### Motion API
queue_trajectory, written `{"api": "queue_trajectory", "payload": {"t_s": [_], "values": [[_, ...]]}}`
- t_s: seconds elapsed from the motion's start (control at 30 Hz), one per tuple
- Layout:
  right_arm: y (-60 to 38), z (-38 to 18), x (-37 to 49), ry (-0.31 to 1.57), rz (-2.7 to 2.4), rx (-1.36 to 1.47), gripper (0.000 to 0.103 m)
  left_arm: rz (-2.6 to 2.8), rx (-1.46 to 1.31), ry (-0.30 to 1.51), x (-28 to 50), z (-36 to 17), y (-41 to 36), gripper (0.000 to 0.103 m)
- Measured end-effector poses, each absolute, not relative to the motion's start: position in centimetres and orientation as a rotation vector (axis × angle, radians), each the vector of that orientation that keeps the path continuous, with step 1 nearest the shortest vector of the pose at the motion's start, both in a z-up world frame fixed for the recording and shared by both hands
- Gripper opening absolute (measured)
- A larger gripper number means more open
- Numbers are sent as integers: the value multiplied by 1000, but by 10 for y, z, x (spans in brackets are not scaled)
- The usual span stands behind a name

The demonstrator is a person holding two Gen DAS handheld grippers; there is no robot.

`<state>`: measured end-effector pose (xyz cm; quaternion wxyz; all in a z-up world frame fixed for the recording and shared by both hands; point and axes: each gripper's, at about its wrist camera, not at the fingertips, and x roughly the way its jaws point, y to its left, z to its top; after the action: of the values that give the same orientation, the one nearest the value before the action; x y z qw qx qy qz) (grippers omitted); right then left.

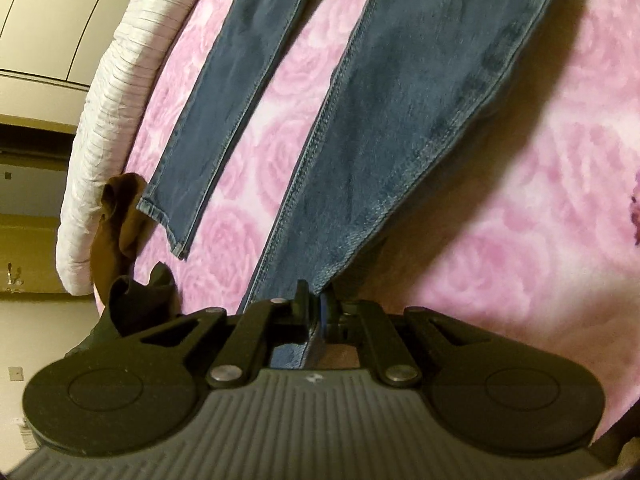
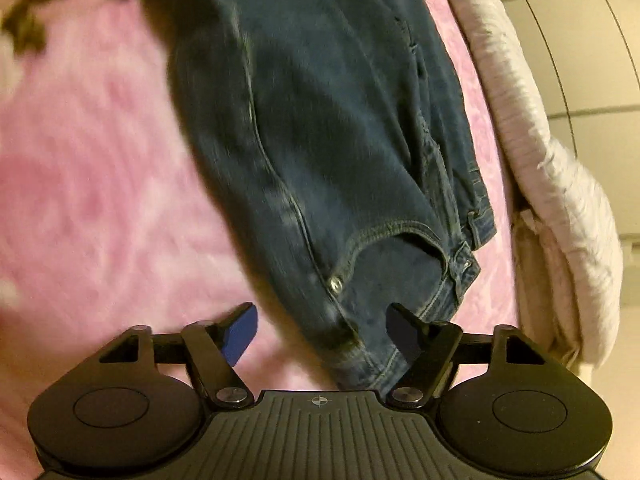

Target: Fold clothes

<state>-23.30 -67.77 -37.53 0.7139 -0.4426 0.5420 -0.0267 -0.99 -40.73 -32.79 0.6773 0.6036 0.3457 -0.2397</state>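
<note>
Where the bed spreads beneath both cameras, its pink rose-patterned fleece blanket [image 1: 500, 200] fills most of each view, with a white ribbed quilt [image 1: 100, 120] bunched along its edge. That quilt also shows in the right wrist view [image 2: 560, 168], running down the right side against pale cupboard panels.

On the blanket lies a pair of dark blue denim jeans [image 1: 400, 112]. From the left wrist view the two legs run apart from each other with a strip of pink between them; the narrower leg ends in a stitched hem near the quilt, while the wider leg rises toward the camera. In the right wrist view the jeans [image 2: 320, 140] show their upper part, with the curved pocket opening, a metal rivet and the waistband reaching down toward the gripper. This view is smeared with motion blur, so the waistband seems lifted off the blanket, though that is hard to confirm.

Beside the narrow leg's hem sits a crumpled brown cloth [image 1: 120, 216] at the blanket's edge, touching the quilt.

The left gripper [image 1: 315, 304] has its black fingers pressed together, pinching denim of the wider leg between them. The right gripper [image 2: 320, 332] stands spread wide, its blue-padded fingers [image 2: 240, 336] on either side of the waistband, with fabric lying in the gap but not clamped.
</note>
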Motion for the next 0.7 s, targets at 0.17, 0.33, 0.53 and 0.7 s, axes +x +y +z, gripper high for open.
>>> {"api": "queue_trajectory", "payload": {"t_s": [0.17,0.33,0.53,0.7], "values": [[-704,-392,-241,1114,-22,-1085,54,-502,1373,791,-8,-333,-413,4],[-716,-392,-239,1082,15,-1064,17,-495,1395,781,-9,-328,-415,4],[-718,-347,-238,1095,25,-1050,3,-519,1396,730,-9,-284,-403,4],[-718,-304,-237,1104,32,-1049,3,-543,1380,686,-10,-241,-397,4]]}}
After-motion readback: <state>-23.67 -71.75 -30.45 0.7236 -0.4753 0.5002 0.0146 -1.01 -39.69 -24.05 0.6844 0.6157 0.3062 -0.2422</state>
